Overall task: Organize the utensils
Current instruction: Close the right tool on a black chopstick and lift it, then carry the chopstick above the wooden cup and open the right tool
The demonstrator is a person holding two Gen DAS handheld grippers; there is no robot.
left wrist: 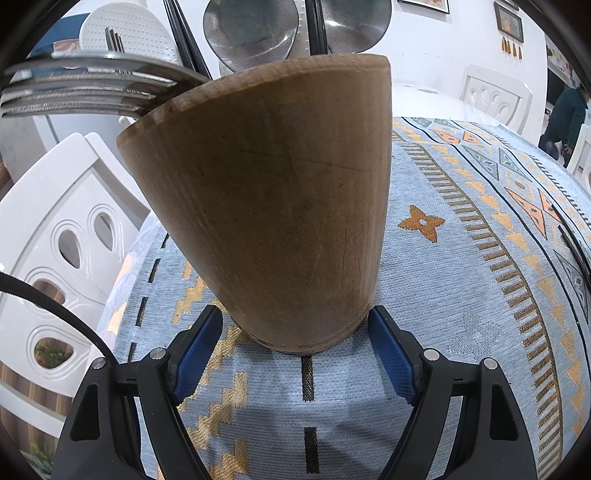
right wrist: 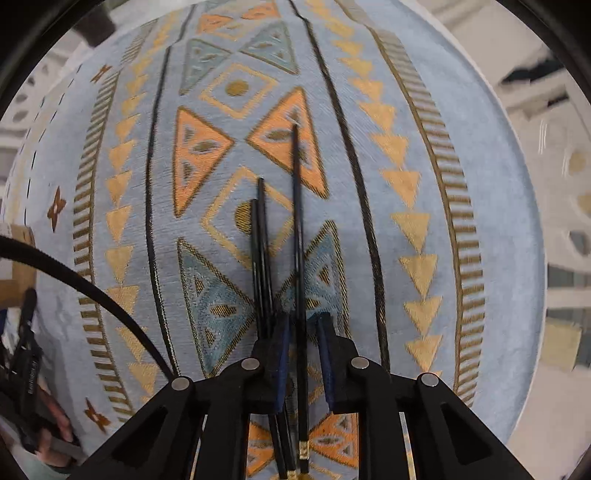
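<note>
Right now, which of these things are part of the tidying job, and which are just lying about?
Part of the job:
wooden holder
forks
spoons
black chopsticks
left gripper
right gripper

Just there:
patterned tablecloth
white chairs
wall pictures

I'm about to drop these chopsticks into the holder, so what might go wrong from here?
1. The right tongs straddle one chopstick, while two others lie just outside the left pad. Closing may nudge or drag them.
2. The holder looks tilted, and the left tongs flank its base without clearly touching it, so it may tip.
3. Forks and spoons already crowd the holder's mouth, so chopsticks may snag on entry.
</note>
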